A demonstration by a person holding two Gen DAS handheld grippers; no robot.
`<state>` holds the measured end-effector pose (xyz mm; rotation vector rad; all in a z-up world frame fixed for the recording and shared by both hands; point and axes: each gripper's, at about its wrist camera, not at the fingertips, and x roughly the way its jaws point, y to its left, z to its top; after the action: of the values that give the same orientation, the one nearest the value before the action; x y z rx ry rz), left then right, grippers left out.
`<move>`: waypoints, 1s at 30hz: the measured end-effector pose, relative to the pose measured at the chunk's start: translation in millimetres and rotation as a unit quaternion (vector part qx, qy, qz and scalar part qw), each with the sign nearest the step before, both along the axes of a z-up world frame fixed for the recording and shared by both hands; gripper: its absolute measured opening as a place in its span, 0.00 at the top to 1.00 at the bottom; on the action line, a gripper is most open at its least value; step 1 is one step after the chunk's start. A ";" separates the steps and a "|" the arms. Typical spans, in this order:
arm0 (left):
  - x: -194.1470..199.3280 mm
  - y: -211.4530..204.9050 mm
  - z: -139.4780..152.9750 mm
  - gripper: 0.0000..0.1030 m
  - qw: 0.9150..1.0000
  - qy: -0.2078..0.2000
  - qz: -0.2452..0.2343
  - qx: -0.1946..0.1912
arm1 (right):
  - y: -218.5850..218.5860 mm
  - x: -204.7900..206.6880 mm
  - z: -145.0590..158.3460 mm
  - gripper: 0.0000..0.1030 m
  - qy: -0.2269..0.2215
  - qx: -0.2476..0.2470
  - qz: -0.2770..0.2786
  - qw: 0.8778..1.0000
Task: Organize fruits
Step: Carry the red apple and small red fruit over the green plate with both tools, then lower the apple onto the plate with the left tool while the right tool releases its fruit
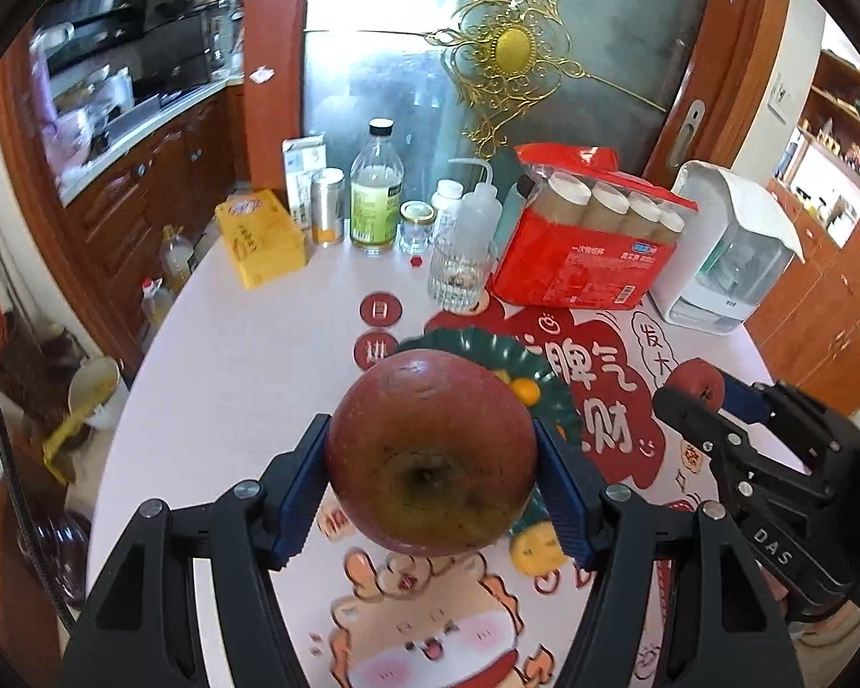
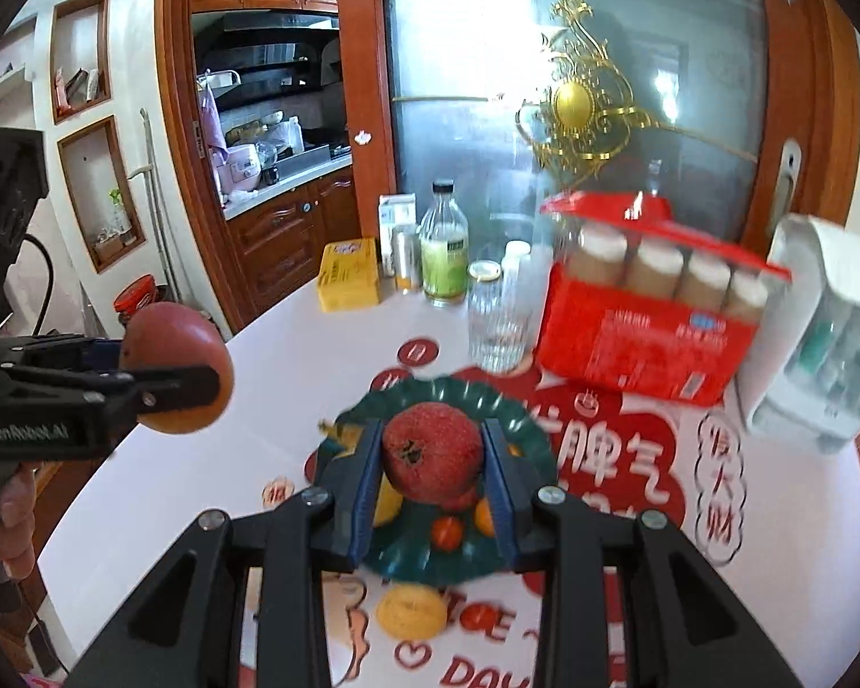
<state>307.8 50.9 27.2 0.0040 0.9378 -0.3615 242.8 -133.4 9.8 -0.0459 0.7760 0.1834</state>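
Observation:
My left gripper point(image 1: 430, 458) is shut on a big red-brown apple point(image 1: 430, 453), held in the air above the table; from the right wrist view the same apple point(image 2: 178, 367) shows at the left in that gripper point(image 2: 200, 384). My right gripper point(image 2: 433, 458) is shut on a small red pomegranate-like fruit point(image 2: 433, 450), raised over a dark green scalloped plate point(image 2: 430, 393). The plate point(image 1: 516, 361) holds small orange fruits point(image 2: 448, 532) and a yellow one. In the left wrist view the right gripper point(image 1: 699, 395) holds its red fruit point(image 1: 695, 383) at the right.
A yellow round fruit point(image 2: 410, 610) lies on the cartoon tablecloth just in front of the plate. At the back stand a glass tumbler point(image 2: 496, 315), a green-label bottle point(image 2: 444, 246), a yellow box point(image 2: 350, 275), a red pack of paper cups point(image 2: 653, 309) and a white appliance point(image 2: 820, 332).

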 end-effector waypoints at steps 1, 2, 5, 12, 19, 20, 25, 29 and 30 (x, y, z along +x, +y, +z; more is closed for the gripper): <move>8.5 -2.6 2.2 0.35 1.000 -0.003 -0.006 0.006 | 1.2 4.6 1.5 0.68 0.000 -0.001 0.000 1.000; 15.2 -5.2 3.7 0.35 1.000 -0.006 -0.011 0.011 | 3.5 12.5 3.1 0.68 0.001 -0.003 -0.001 1.000; 41.5 -15.1 6.0 0.35 0.999 -0.011 -0.030 0.026 | 9.3 30.5 2.3 0.68 0.003 -0.010 -0.008 1.000; 83.4 -41.4 -17.8 0.35 0.997 -0.005 -0.068 0.040 | 14.5 56.7 -27.5 0.68 0.019 -0.017 -0.034 0.999; 115.8 -68.1 -71.5 0.35 0.993 0.032 -0.104 0.054 | 7.1 78.7 -76.0 0.68 0.062 -0.018 -0.064 0.996; 118.0 -71.3 -78.7 0.35 0.992 0.037 -0.108 0.056 | 5.0 82.0 -83.7 0.68 0.070 -0.017 -0.070 0.995; 136.8 -87.6 -120.6 0.35 0.988 0.068 -0.124 0.060 | -4.2 92.7 -114.6 0.67 0.105 0.000 -0.088 0.991; 148.5 -99.2 -147.1 0.35 0.986 0.087 -0.130 0.059 | -7.2 99.7 -132.2 0.67 0.123 0.005 -0.091 0.988; 150.0 -101.0 -150.7 0.35 0.986 0.091 -0.131 0.058 | -7.3 101.2 -135.5 0.67 0.127 0.006 -0.090 0.988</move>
<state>457.8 -50.1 -123.5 0.2061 1.1414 -0.5569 344.1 -140.7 -125.7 0.0601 1.0272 0.0206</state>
